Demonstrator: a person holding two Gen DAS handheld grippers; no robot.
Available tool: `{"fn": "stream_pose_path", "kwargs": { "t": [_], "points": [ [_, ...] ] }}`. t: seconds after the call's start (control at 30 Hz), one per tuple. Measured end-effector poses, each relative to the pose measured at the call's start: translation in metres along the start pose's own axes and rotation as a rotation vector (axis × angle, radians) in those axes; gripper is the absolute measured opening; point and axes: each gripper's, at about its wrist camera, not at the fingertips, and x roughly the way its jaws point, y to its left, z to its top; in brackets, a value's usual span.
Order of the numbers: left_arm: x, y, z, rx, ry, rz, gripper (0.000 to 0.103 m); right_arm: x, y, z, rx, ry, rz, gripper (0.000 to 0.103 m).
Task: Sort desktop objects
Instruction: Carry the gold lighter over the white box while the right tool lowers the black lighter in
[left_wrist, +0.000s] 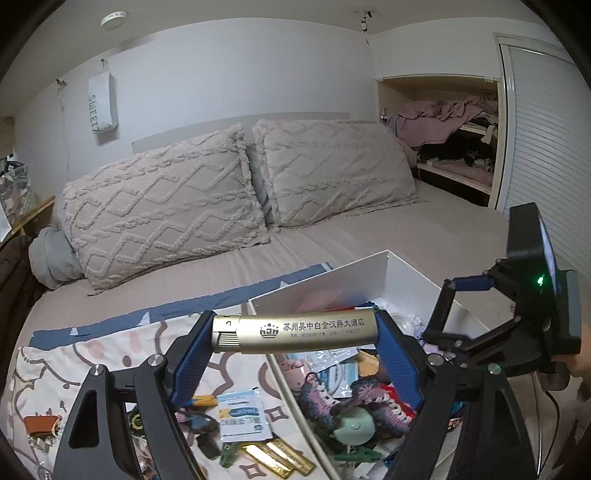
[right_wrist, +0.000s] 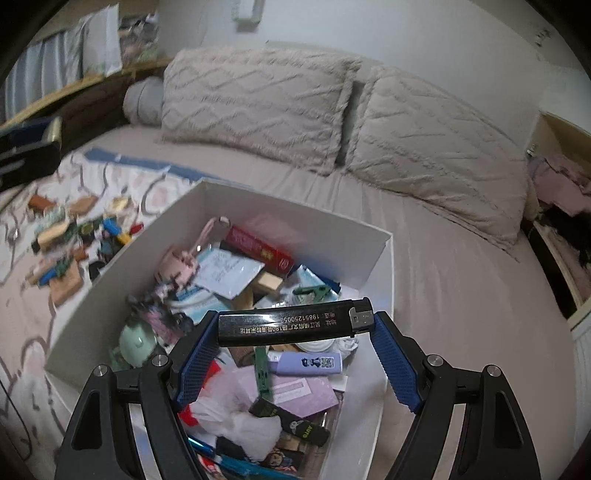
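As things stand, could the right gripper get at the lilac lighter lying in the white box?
Probably not yet: the right gripper is shut on a black lighter held end to end. The lilac lighter lies uncovered just beneath, in the white box.

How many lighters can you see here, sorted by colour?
Gold lighter, clamped end to end in the left gripper: 1
Black lighter, clamped end to end in the right gripper: 1
Lavender lighter, lying in the white box: 1
Total: 3 clear lighters; other small clutter is too blurred to tell.
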Motion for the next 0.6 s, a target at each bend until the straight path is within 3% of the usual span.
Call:
{"fn": "stream_pose_path", "kwargs": {
  "t": [0.37,0.6],
  "points": [
    [0.015,-0.040,-0.004,0.043,0.048,-0.019,0.084,0.014,-0.012,-0.028,0.137,0.220,0.054,0.082],
    [0.022,-0.044,-0.011,0.037,0.089,-0.004,0.084,0.013,-0.010,-0.040,0.141,0.312,0.092,0.082]
  ]
}}
